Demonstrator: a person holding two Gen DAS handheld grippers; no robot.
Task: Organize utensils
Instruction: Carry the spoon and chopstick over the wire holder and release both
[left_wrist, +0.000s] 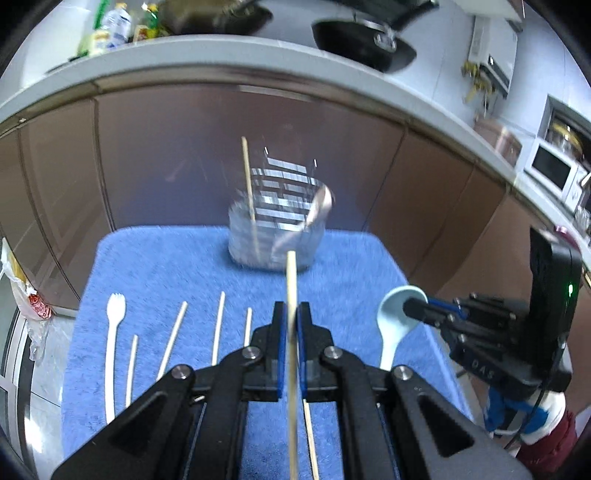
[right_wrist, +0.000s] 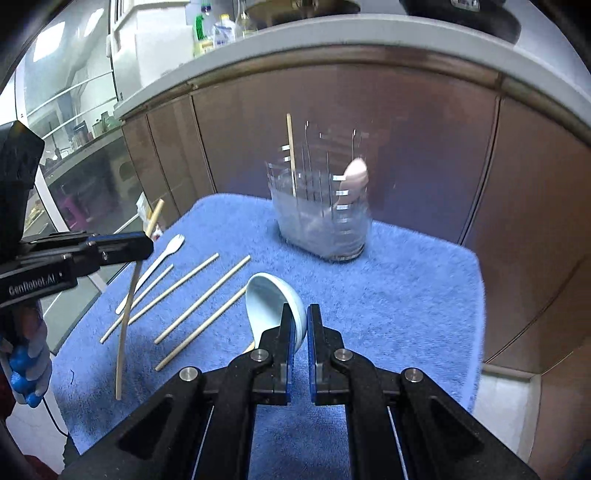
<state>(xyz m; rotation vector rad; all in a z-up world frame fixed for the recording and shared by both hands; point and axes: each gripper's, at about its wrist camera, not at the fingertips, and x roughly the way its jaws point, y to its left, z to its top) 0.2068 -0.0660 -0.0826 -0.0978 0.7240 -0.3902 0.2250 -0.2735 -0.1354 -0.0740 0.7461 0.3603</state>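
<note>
My left gripper (left_wrist: 291, 308) is shut on a wooden chopstick (left_wrist: 291, 273), which stands nearly upright between the pads above the blue towel (left_wrist: 166, 266). My right gripper (right_wrist: 300, 310) is shut on the bowl rim of a light blue spoon (right_wrist: 269, 295), lifted off the towel (right_wrist: 406, 295). At the towel's far edge stands a clear utensil holder (left_wrist: 277, 229) with one chopstick (left_wrist: 248, 173) and a pink spoon (left_wrist: 321, 206) in it. A white spork (left_wrist: 110, 350) and several chopsticks (left_wrist: 218, 328) lie in a row on the towel. The right wrist view shows the left gripper (right_wrist: 147, 242) and its chopstick (right_wrist: 125, 321).
Brown cabinet fronts (left_wrist: 155, 155) rise just behind the towel, under a white counter (left_wrist: 221, 51) with a black pan (left_wrist: 362, 40) and bottles (left_wrist: 110, 29). A microwave (left_wrist: 554, 170) sits at the far right. A plastic bag (left_wrist: 26, 291) hangs at the left.
</note>
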